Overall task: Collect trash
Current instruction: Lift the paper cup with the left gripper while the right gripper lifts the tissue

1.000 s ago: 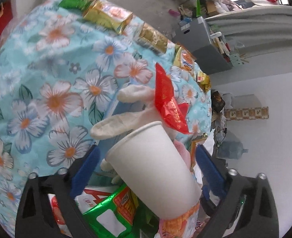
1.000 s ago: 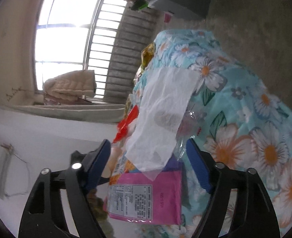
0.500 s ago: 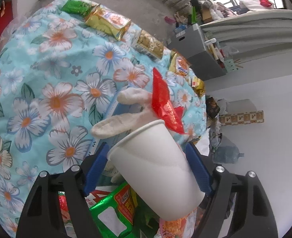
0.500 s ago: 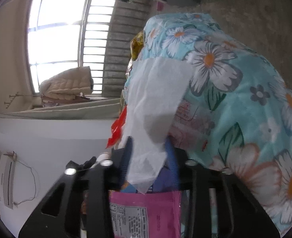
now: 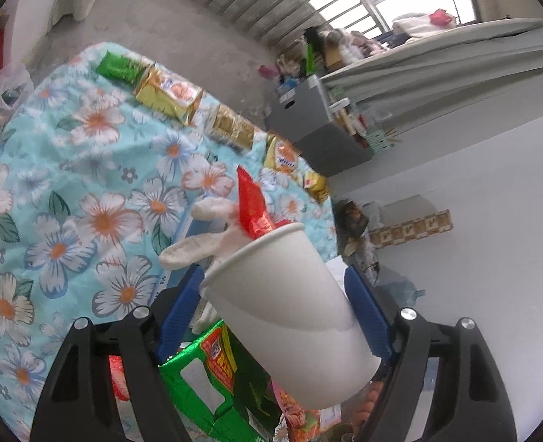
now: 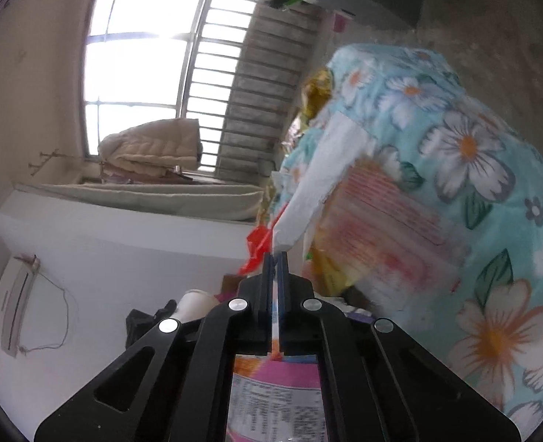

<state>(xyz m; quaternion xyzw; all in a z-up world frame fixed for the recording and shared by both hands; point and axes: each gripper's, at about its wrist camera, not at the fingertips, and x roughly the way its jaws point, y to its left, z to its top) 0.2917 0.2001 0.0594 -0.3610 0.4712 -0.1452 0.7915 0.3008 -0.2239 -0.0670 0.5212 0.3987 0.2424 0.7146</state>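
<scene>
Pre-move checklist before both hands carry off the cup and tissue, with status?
1. Right gripper jaws shut on the white tissue: ok.
2. Tissue free of the clear wrapper beside it: cannot tell.
3. Left gripper jaws against the paper cup on both sides: ok.
4. Cup tilted, red wrapper sticking out of its mouth, may drop: not ok.
5. Trash bin in view: not ok.

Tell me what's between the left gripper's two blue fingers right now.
In the left wrist view, a white paper cup sits between the left gripper's blue fingers, with a red wrapper sticking out of its mouth.
</scene>
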